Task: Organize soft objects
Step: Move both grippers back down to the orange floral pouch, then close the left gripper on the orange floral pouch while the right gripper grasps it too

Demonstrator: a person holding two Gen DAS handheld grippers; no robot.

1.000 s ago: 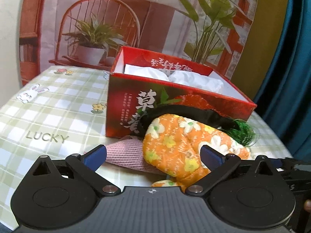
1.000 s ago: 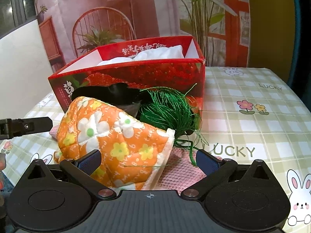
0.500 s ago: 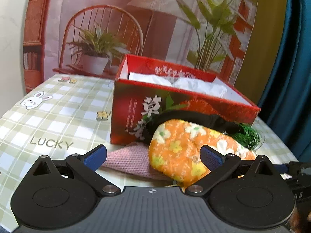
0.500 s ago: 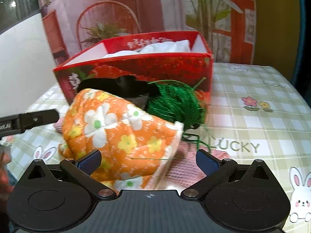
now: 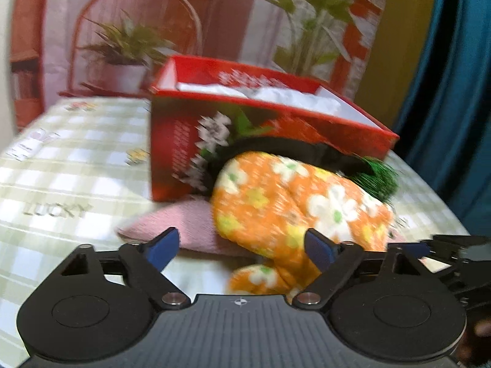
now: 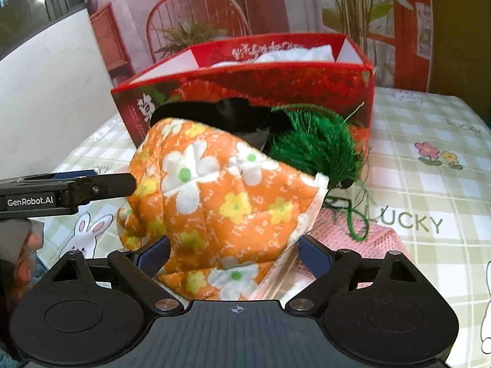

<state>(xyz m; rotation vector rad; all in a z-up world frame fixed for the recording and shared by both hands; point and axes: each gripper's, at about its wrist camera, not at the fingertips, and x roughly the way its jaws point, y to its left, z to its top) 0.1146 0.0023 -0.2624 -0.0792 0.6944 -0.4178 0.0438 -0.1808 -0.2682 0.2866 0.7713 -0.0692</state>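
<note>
From my left wrist camera the picture has gone smeared where it was sharp half a second back, so I judge this hand is swinging. My left gripper has its jaws spread wide with nothing between them. The orange quilted flower-print oven mitt sits closer than before, lying on a pink knitted cloth against the near wall of the red printed cardboard box. That box holds crumpled white paper or cloth; I cannot tell which.

From my right wrist camera, my right gripper has closed in on the mitt, which now fills the gap between its wide jaws, not yet pinched. A green thread tassel and a black soft item lie behind it, against the box. The checked tablecloth carries everything. I judge a grasp is next.
</note>
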